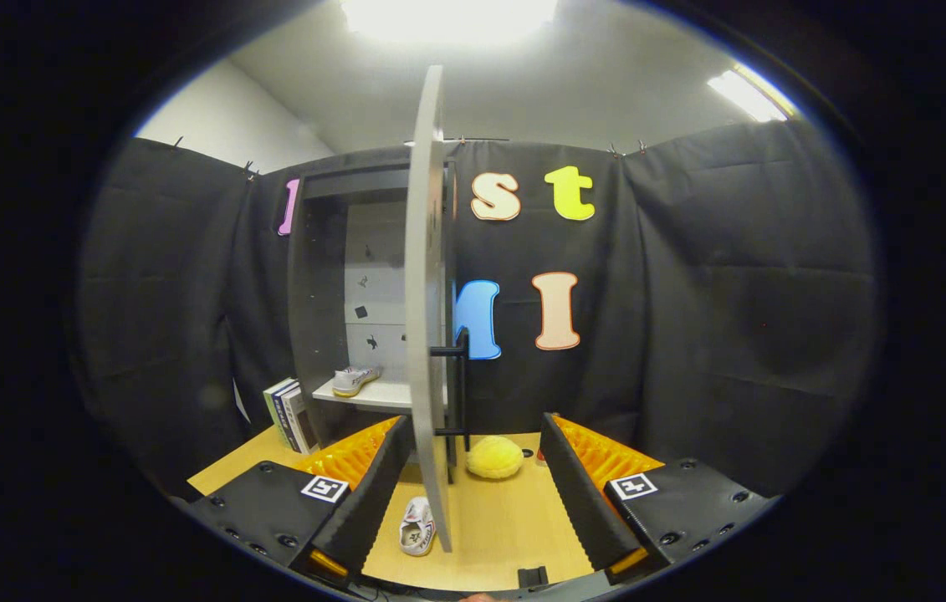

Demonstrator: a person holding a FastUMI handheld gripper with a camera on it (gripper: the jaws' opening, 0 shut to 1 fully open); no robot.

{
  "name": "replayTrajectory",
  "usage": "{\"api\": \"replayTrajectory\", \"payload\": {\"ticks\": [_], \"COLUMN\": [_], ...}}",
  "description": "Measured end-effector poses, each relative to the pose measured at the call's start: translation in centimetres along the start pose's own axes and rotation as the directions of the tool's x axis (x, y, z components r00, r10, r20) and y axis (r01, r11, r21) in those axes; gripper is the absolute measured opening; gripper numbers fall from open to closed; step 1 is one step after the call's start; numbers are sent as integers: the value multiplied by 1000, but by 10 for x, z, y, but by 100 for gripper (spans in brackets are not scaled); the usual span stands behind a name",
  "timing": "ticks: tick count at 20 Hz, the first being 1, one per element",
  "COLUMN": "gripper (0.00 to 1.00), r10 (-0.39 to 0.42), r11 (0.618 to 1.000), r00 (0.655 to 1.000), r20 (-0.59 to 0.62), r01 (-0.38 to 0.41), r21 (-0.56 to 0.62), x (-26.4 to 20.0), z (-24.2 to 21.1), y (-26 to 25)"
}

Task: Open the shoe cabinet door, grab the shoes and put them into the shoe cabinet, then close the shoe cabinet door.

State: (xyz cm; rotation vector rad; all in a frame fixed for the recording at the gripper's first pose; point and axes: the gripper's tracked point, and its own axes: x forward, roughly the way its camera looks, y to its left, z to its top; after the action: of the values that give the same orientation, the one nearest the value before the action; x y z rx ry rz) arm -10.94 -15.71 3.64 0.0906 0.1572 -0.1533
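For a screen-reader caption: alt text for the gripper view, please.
The gripper, jaws open, faces an open cabinet door seen edge-on. One shoe sits on the cabinet shelf, another shoe lies on the table between the jaws.

Cabinet door [426, 309] stands open edge-on; one white shoe [354, 380] on the shelf, another shoe [417, 525] on the table.

A round yellow plush ball [495, 457] rests on the wooden worktop [498, 522], ahead of the fingers and between them. A few upright books [291, 415] stand on the worktop beyond the left finger. A small black block [532, 576] lies on the worktop between the fingers.
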Motion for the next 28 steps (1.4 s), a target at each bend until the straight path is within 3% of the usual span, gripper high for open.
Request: {"api": "replayTrajectory", "payload": {"ticks": [6, 10, 15, 24, 28], "gripper": [98, 98, 98, 98, 98], "r10": [211, 274, 304, 164, 157], "r11": [977, 953, 923, 969, 973], "r00": [974, 949, 890, 815, 746], "r20": [-81, -154, -340, -556, -647], "r01": [-213, -290, -363, -240, -229], "r21": [-14, -93, -124, -66, -28], "x": [-11, 7, 38, 131, 169], "z": [-25, -59, -150, -291, -351], "y": [122, 173, 207, 167, 162]}}
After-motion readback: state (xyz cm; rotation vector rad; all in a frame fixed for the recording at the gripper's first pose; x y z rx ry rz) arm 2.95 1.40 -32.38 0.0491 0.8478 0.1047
